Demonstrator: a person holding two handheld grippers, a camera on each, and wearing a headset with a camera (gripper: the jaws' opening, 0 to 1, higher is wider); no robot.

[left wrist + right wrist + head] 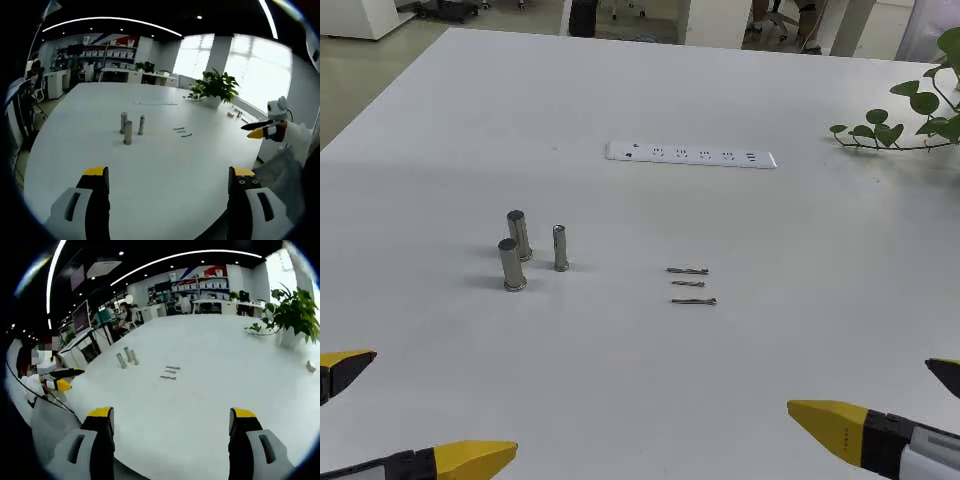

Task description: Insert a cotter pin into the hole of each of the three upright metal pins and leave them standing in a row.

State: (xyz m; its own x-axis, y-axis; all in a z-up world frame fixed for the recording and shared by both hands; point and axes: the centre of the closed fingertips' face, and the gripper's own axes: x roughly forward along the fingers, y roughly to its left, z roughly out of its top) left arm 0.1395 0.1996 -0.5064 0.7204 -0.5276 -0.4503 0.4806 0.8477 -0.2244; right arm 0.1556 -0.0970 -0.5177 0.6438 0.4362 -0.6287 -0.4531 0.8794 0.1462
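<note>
No part of the task is judged to be done. The three cotter pins (688, 284) are seen lying loose on the white counter (620, 380), right of centre in the head view, and none is threaded through anything. The three metal pins (519, 235) are found left of centre in the same view, standing upright and close together. They are grouped as a small triangle, not a row, with two of them nearly touching and the third just to the right. All three insertions are therefore left to do, and a row has yet to be formed.

The long axis of each metal pin is held vertical, with the wider end down on the counter. The cross holes are too small to be made out. The cotter pins are laid flat and parallel, one below another in the frame, with their long axes running left to right. Which end carries the loop cannot be told.

The left gripper (415, 410) is held at the lower left of the head view and the right gripper (880, 395) at the lower right. The jaws of both are spread wide and nothing is held between them. Both are kept well apart from the parts.
</note>
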